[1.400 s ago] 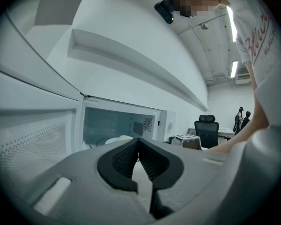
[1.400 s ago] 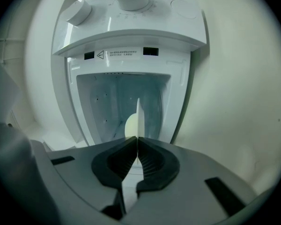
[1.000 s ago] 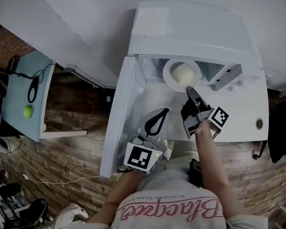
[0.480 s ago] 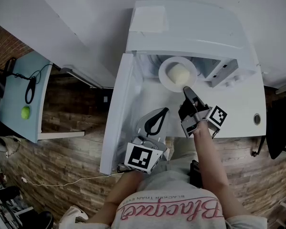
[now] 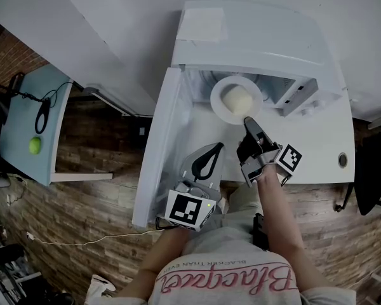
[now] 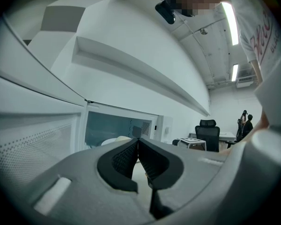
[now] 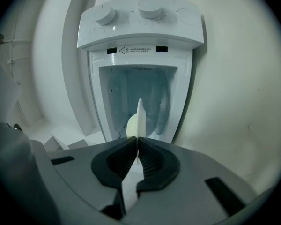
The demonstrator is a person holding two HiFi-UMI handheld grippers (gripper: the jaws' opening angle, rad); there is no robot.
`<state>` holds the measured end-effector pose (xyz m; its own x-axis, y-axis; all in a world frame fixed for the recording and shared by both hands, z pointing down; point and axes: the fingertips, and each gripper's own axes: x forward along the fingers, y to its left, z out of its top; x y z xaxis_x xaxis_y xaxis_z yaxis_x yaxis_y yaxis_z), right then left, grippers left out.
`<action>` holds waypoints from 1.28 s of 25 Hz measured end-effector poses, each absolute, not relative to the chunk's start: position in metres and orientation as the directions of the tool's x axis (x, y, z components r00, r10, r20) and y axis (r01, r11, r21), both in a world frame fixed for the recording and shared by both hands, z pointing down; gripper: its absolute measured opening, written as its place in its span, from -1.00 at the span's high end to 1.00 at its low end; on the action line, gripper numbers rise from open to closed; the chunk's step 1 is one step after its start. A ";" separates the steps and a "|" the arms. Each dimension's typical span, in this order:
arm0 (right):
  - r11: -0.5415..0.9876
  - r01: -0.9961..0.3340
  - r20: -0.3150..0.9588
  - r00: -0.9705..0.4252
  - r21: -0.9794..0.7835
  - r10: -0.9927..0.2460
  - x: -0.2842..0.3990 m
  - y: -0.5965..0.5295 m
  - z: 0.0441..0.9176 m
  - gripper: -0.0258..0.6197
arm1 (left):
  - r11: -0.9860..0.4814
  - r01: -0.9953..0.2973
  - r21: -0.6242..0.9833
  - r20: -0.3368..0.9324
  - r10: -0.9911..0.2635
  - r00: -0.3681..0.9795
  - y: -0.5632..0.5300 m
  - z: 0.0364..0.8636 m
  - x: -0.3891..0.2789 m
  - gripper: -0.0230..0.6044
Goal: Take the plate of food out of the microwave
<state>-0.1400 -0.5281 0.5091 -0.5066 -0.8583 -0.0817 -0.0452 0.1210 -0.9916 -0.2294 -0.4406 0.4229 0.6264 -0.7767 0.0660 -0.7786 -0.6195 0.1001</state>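
The white microwave stands open, its door swung out to the left. A white plate with a pale lump of food sits at the mouth of the cavity. My right gripper is shut on the plate's near rim. In the right gripper view the plate shows edge-on between the pads, with the food behind it. My left gripper hangs shut and empty beside the inside of the door, short of the plate. Its closed jaws point toward the cavity.
The microwave's knobs sit beside the cavity. To the left, a light blue table carries a green ball and a black cable. A black office chair and people stand far off.
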 end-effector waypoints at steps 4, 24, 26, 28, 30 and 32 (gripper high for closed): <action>0.139 -0.033 -0.103 -0.509 -0.990 -0.855 -0.140 -0.523 0.505 0.86 | -0.611 -0.785 0.098 0.054 -0.785 0.618 -0.439 0.420 -0.229 0.90; 0.171 -0.018 -0.130 -0.572 -0.985 -0.810 -0.121 -0.479 0.482 0.86 | -0.551 -0.830 0.089 0.052 -0.829 0.557 -0.410 0.404 -0.197 0.90; 0.177 -0.011 -0.139 -0.576 -0.984 -0.806 -0.116 -0.475 0.478 0.86 | -0.547 -0.832 0.086 0.050 -0.832 0.552 -0.407 0.402 -0.192 0.90; 0.181 -0.004 -0.145 -0.579 -0.984 -0.803 -0.111 -0.470 0.474 0.86 | -0.543 -0.836 0.085 0.048 -0.835 0.547 -0.404 0.400 -0.188 0.90; 0.182 -0.002 -0.147 -0.584 -0.983 -0.798 -0.106 -0.466 0.472 0.86 | -0.537 -0.839 0.085 0.048 -0.839 0.542 -0.401 0.398 -0.185 0.90; 0.181 -0.001 -0.146 -0.590 -0.983 -0.794 -0.103 -0.463 0.469 0.86 | -0.533 -0.842 0.081 0.049 -0.842 0.537 -0.399 0.395 -0.182 0.90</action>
